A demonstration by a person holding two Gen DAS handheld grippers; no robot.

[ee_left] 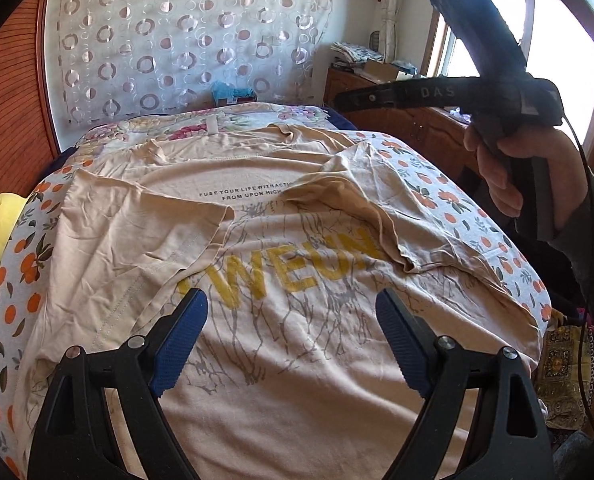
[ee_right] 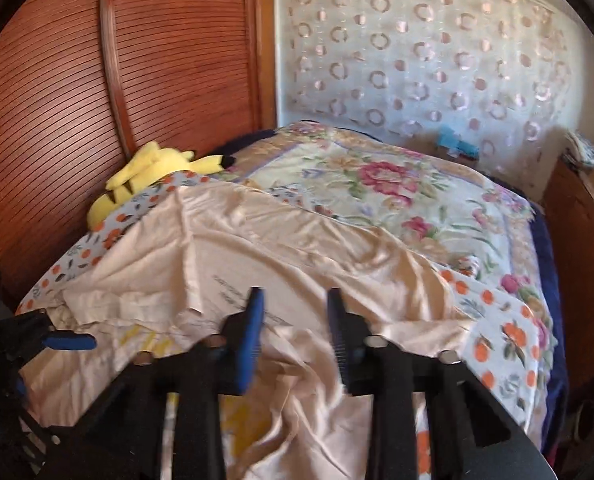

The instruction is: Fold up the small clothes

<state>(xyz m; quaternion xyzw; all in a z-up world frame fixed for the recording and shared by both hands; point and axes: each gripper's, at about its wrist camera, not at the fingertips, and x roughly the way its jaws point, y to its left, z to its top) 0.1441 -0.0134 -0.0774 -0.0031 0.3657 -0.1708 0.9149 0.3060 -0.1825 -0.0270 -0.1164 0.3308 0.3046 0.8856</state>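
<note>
Both sleeves folded in, the beige T-shirt (ee_left: 281,320) lies on the bed (ee_left: 449,200); left gripper (ee_left: 293,316) spread wide, right gripper (ee_right: 295,308) part-open, both empty. Next: grasp the hem.

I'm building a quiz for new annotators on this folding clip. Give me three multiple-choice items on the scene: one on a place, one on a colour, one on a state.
1. Where does the yellow plush toy lie?
A. On the shirt
B. At the bed's edge by the wooden slatted wall
C. On the windowsill

2. What colour are the large letters on the beige T-shirt?
A. Yellow
B. Red
C. Blue

3. How are the shirt's sleeves?
A. Spread flat outward
B. Both folded in over the front
C. Rolled up

Answers: 1 B, it rests against the wooden wall. 2 A, the print is mustard yellow. 3 B, both flaps overlie the print.
</note>
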